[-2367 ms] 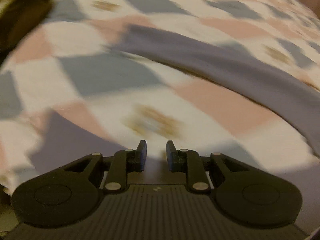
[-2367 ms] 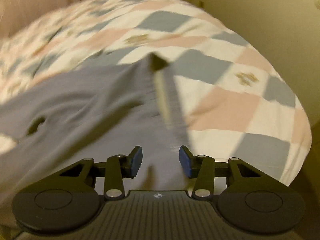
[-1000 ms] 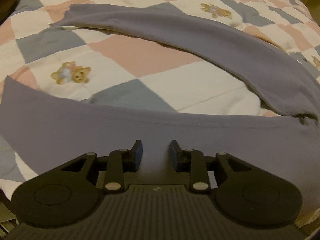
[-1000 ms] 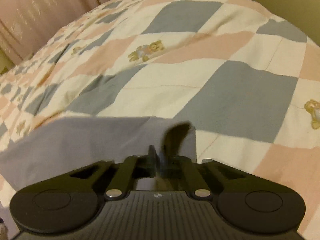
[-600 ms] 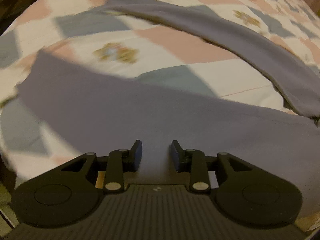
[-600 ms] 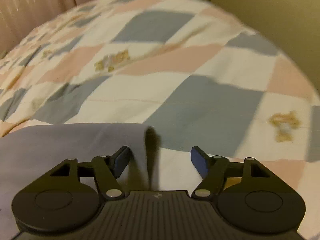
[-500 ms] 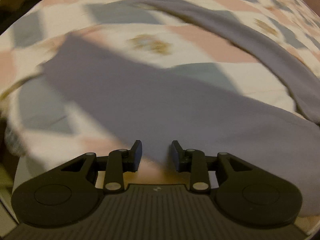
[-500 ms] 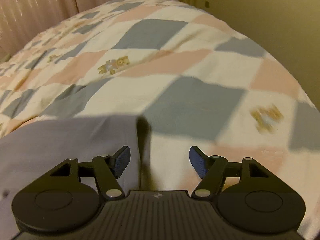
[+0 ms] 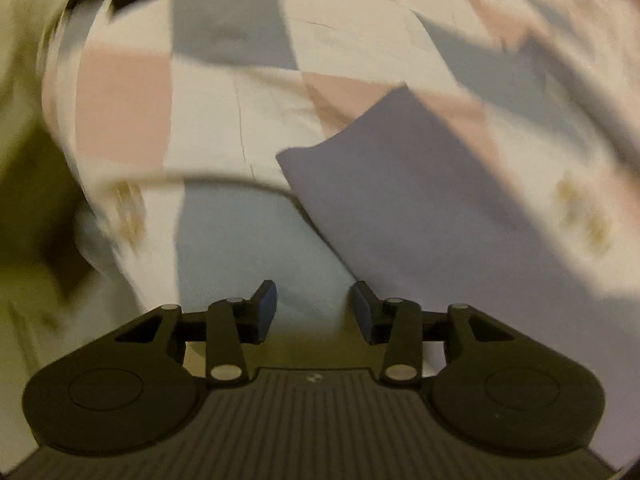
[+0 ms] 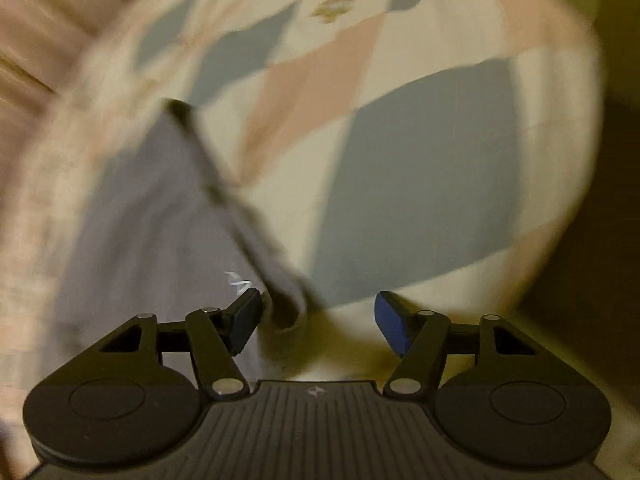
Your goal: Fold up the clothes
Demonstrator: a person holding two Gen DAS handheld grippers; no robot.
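A grey-purple garment (image 9: 420,200) lies flat on a checked quilt, its corner pointing up and left in the blurred left wrist view. My left gripper (image 9: 314,306) is open and empty, just left of the garment's edge near the bed's side. In the right wrist view the garment (image 10: 152,220) fills the left half, with a thick hem edge (image 10: 248,236) running down to my right gripper (image 10: 318,320). That gripper is open wide and empty, the hem's end lying between its fingers close to the left pad (image 10: 244,320).
The quilt (image 9: 224,120) has pink, grey and cream squares with small bears. Its edge (image 10: 576,152) drops off at the right in the right wrist view. A pink curtain (image 10: 44,12) hangs at the back left. Dark floor (image 9: 36,208) shows left of the bed.
My right gripper has let go of the garment's hem and opened wide. Both grippers have swung sideways; the left one now looks at the garment's corner and the bed's edge, its jaws wider.
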